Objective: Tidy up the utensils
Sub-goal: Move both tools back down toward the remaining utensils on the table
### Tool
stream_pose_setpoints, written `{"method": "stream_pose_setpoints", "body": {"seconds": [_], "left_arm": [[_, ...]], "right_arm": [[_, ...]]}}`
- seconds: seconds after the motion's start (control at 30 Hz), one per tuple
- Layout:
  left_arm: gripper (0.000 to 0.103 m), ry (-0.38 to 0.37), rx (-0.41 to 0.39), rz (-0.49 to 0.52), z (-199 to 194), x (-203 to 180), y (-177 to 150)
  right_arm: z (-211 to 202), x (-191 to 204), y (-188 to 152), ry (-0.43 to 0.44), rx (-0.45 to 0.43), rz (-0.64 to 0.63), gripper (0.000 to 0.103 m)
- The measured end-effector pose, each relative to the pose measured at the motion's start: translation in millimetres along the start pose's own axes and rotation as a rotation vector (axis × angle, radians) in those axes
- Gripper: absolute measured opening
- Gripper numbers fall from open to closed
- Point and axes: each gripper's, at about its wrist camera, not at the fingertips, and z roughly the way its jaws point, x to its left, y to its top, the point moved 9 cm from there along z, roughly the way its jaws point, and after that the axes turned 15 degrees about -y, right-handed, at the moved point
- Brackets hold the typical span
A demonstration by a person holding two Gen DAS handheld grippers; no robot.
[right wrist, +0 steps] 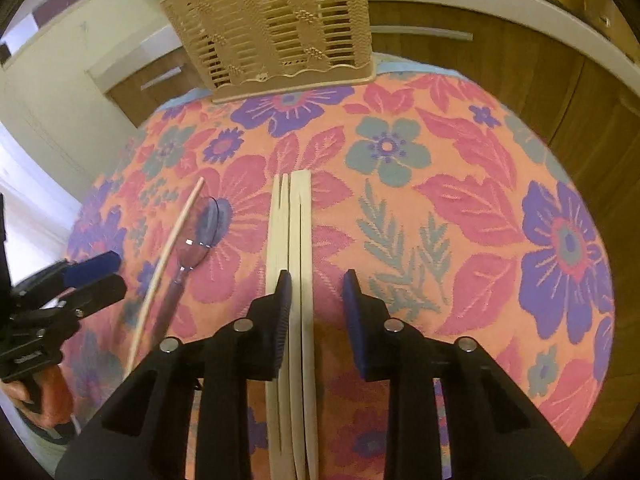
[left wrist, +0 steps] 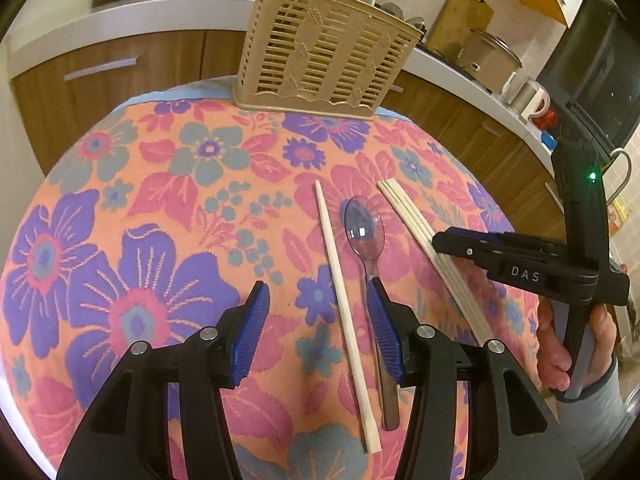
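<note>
Floral cloth (left wrist: 168, 216); left tool (left wrist: 320, 332) open astride single chopstick (left wrist: 340, 292); right tool (right wrist: 316, 308) open astride bundle (right wrist: 298, 240).

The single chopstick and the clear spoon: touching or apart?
Apart. The left wrist view shows patterned cloth between the single chopstick and the clear spoon along their length.

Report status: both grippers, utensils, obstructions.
Left gripper open over single chopstick. Right gripper open astride chopstick bundle. Spoon on cloth, holder unobstructed.

cloth (left wrist: 168, 208): orange w/ pink, purple, teal flowers | holder (left wrist: 320, 52): beige (slatted) | chopsticks (right wrist: 294, 240): cream | spoon (left wrist: 364, 232): clear purple
</note>
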Motion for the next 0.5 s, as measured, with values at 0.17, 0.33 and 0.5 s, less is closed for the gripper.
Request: {"method": "stream_pose_setpoints", "body": {"seconds": [0.17, 0.33, 0.5], "left_arm": [[0.048, 0.018, 0.005, 0.023, 1.0, -4.1, -0.3], [0.048, 0.021, 0.015, 0.025, 4.8, -4.0, -0.4], [0.048, 0.056, 0.048, 0.047, 6.7, -1.6, 0.4]], "right_arm": [[-0.5, 0.4, -0.3, -0.016, 0.000, -0.021, 0.023], [1.3, 7.1, -1.8, -0.072, -0.004, -0.086, 0.023], [-0.8, 3.0, -8.8, -0.124, 0.017, -0.131, 0.019]]}}
